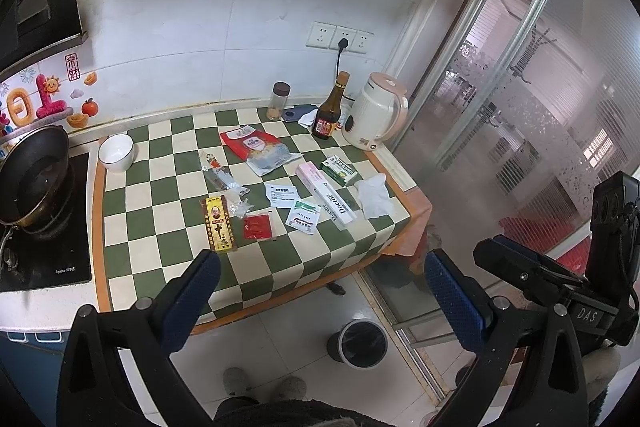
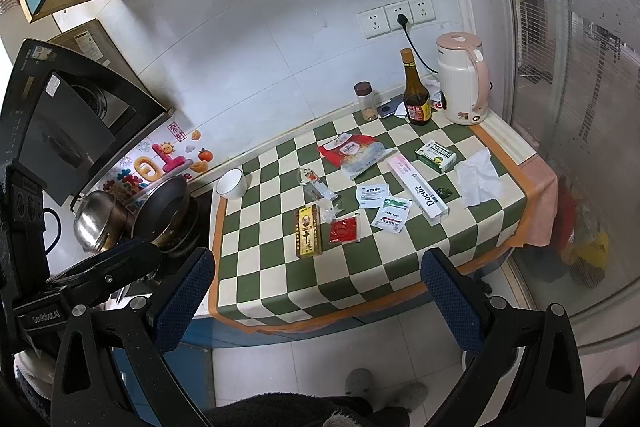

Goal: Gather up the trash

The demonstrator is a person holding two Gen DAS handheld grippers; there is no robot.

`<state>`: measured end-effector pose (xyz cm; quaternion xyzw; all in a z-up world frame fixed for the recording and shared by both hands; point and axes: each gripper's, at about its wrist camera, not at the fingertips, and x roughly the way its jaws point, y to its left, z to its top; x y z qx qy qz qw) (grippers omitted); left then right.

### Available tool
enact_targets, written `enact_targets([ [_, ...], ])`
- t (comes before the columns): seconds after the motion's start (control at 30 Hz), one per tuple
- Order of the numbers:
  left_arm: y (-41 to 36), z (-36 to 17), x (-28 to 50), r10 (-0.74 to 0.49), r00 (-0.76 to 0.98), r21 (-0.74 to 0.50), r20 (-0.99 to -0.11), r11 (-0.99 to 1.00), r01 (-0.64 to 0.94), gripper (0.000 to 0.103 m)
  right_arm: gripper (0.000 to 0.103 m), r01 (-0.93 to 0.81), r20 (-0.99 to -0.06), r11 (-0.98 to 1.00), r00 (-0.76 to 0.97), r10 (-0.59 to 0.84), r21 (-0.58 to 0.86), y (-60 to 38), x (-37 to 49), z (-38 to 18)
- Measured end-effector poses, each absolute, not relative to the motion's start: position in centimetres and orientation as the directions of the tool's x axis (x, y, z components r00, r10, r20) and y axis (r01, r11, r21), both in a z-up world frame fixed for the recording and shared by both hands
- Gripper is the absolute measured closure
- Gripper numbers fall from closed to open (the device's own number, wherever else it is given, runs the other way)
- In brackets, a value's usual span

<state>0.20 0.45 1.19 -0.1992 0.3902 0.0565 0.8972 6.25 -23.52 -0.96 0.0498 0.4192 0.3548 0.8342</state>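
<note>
Both the left gripper and right gripper were held spread wide and empty; the yellow packet, centre-frame, was best approached first, low and square.

Left wrist view: sits above and back from the checkered cloth, off its near edge, facing down and forward toward the far wall; floor and trash bin below.
Right wrist view: same height range, also off the near edge, facing the far wall, tilted left; stove pans on the left.
Distance: both well back, whole counter top in frame.
Shared: cloth, litter on it, kettle, wall sockets.
Cross-sight: each view catches the other gripper rig at its edge, right gripper, left gripper.
</note>
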Motion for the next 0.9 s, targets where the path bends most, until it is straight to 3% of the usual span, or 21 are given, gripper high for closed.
enact_targets([
  [0.9, 0.14, 1.33, 0.95, -0.057, 0.684, -0.311, -0.727, 0.916, -0.255, 0.000, 0.000, -0.551, -0.664, 0.742, 0.394, 0.635, 0.382, -23.54, 6.32, -0.97],
])
